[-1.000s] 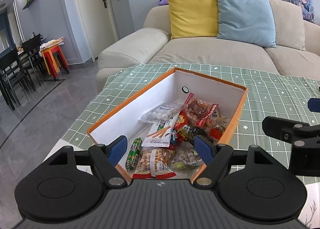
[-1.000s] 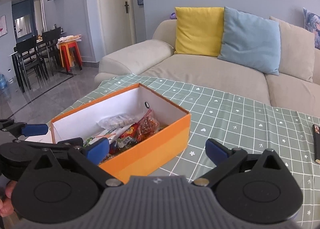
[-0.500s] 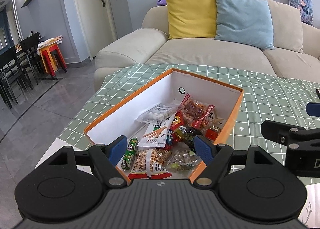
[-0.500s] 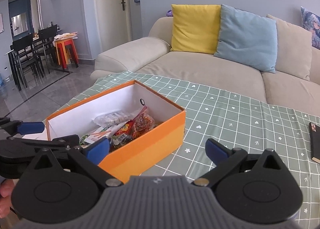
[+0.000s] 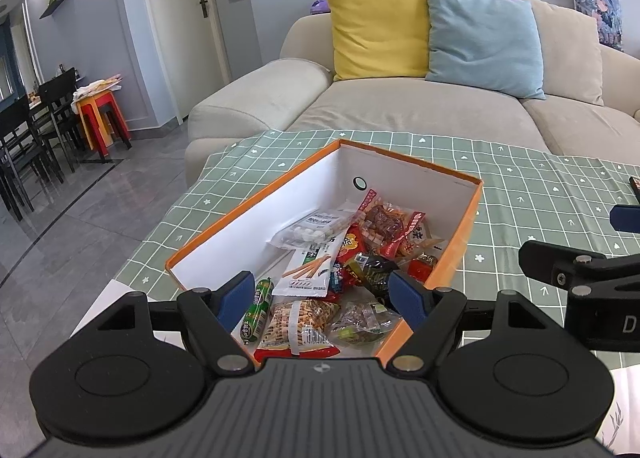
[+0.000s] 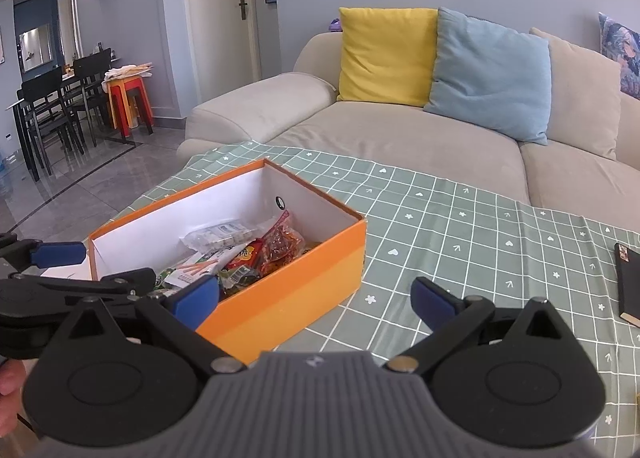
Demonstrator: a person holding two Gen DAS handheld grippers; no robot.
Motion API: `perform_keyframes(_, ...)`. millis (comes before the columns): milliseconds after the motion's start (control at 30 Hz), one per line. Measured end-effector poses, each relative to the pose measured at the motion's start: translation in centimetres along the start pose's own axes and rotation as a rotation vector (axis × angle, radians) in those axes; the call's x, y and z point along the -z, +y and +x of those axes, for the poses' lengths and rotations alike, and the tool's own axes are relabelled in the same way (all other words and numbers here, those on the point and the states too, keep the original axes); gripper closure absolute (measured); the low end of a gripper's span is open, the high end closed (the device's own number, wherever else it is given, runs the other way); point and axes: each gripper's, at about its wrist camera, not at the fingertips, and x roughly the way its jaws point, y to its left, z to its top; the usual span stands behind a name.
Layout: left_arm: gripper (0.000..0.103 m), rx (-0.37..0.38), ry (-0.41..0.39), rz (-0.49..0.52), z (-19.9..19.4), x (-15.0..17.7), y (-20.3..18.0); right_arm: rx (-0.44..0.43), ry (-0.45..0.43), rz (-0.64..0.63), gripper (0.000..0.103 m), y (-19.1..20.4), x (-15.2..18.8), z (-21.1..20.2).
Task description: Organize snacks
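Book (image 6: 626, 282) on tablecloth (image 6: 480, 225) shows fully in right view only.

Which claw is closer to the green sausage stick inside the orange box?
Left. The left claw hangs open over the box's near end, directly above the green sausage stick. The right claw, also open, is outside the orange box, beside its long wall.

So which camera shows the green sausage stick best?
The left wrist view: the green sausage stick lies in plain sight at the box's near end. In the right wrist view, the left gripper hides it.

green checked table (image 6: 460, 225) bears orange box (image 6: 288, 298), dark book (image 6: 628, 282).
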Motion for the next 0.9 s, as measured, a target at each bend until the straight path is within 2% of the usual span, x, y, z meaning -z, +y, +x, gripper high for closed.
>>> perform_keyframes(900, 0.013, 0.005, -0.009, 0.001, -0.30, -0.28, -0.09, 0.007, 0.005, -0.005, 0.004, -0.14, -0.16, -0.06)
